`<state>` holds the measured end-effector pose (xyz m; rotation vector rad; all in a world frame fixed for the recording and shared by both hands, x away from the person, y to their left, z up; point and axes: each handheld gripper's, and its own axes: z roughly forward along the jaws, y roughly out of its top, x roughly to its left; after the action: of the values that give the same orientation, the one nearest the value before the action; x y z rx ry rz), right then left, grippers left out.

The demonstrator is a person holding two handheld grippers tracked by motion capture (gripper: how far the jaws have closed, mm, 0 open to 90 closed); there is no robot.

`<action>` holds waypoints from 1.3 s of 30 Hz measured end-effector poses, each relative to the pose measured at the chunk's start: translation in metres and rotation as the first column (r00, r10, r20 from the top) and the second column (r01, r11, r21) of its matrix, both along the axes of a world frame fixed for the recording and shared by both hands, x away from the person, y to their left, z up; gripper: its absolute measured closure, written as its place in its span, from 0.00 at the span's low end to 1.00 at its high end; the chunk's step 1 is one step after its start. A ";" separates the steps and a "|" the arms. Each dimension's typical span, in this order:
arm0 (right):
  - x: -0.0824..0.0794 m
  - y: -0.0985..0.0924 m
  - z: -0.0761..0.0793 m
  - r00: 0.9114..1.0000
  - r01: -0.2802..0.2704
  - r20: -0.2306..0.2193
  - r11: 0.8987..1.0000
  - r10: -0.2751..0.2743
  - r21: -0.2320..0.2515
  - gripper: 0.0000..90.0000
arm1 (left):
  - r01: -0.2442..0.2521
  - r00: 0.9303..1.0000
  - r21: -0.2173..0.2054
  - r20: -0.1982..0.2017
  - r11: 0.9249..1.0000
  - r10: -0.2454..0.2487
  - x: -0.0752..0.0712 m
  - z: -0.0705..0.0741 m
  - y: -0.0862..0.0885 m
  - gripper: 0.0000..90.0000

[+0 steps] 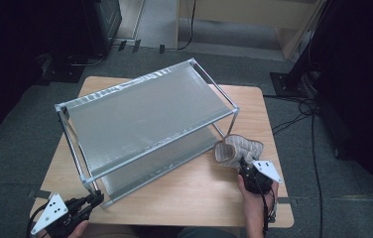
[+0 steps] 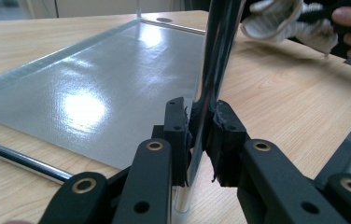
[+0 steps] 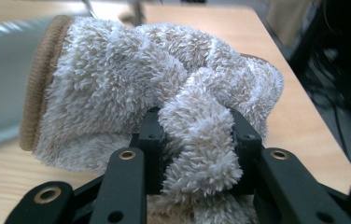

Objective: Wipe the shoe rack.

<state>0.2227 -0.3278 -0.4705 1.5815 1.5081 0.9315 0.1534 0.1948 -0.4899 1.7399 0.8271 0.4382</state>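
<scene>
A two-tier rack (image 1: 145, 114) of chrome tubes and silver-grey fabric shelves stands on the wooden table (image 1: 194, 193). My left gripper (image 1: 96, 198) is at the rack's near left corner, shut on its upright chrome post (image 2: 213, 70); in the left gripper view the pads of the left gripper (image 2: 200, 135) squeeze the tube from both sides. A fluffy beige sock (image 1: 236, 148) with a brown cuff hangs just off the rack's near right corner. My right gripper (image 1: 244, 166) is shut on it, and in the right gripper view a fold of the sock (image 3: 127, 79) bulges between the jaws of the right gripper (image 3: 197, 135).
The rack's lower shelf (image 2: 94, 88) lies close above the tabletop. Bare wood runs along the near edge between my two hands. Past the right table edge, cables (image 1: 313, 124) trail over grey carpet. Dark stands and furniture surround the table.
</scene>
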 end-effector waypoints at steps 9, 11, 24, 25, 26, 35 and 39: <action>-0.002 0.013 0.037 0.992 -0.031 0.120 1.000 0.030 0.005 0.72 | 0.006 1.000 0.012 0.002 1.000 -0.006 0.000 0.000 -0.002 0.88; -0.002 0.010 0.045 0.989 -0.019 0.150 0.999 0.014 0.034 0.72 | 0.007 1.000 0.013 0.004 1.000 -0.007 0.000 0.000 -0.002 0.88; 0.021 0.004 0.102 0.937 0.066 0.339 0.996 -0.082 0.060 0.69 | 0.012 1.000 0.024 0.007 1.000 -0.012 -0.001 0.000 -0.003 0.88; 0.024 0.006 0.105 0.933 0.068 0.349 0.996 -0.086 0.064 0.69 | 0.012 1.000 0.027 0.010 1.000 -0.012 -0.001 0.000 -0.003 0.88; 0.027 0.008 0.107 0.930 0.065 0.358 0.996 -0.083 0.062 0.69 | 0.012 1.000 0.028 0.010 1.000 -0.012 -0.001 0.000 -0.003 0.88; 0.057 0.032 0.118 0.926 0.013 0.376 0.999 -0.030 0.048 0.68 | 0.019 1.000 0.029 0.013 0.999 -0.019 0.000 -0.001 -0.002 0.89; 0.059 0.049 0.109 0.937 -0.106 0.337 0.994 0.091 0.027 0.67 | 0.032 0.999 0.045 0.026 0.998 -0.033 0.000 -0.001 -0.004 0.90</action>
<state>0.2815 -0.2786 -0.3614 1.3053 1.3408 1.2309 0.1532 0.1912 -0.4906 1.7826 0.7745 0.4600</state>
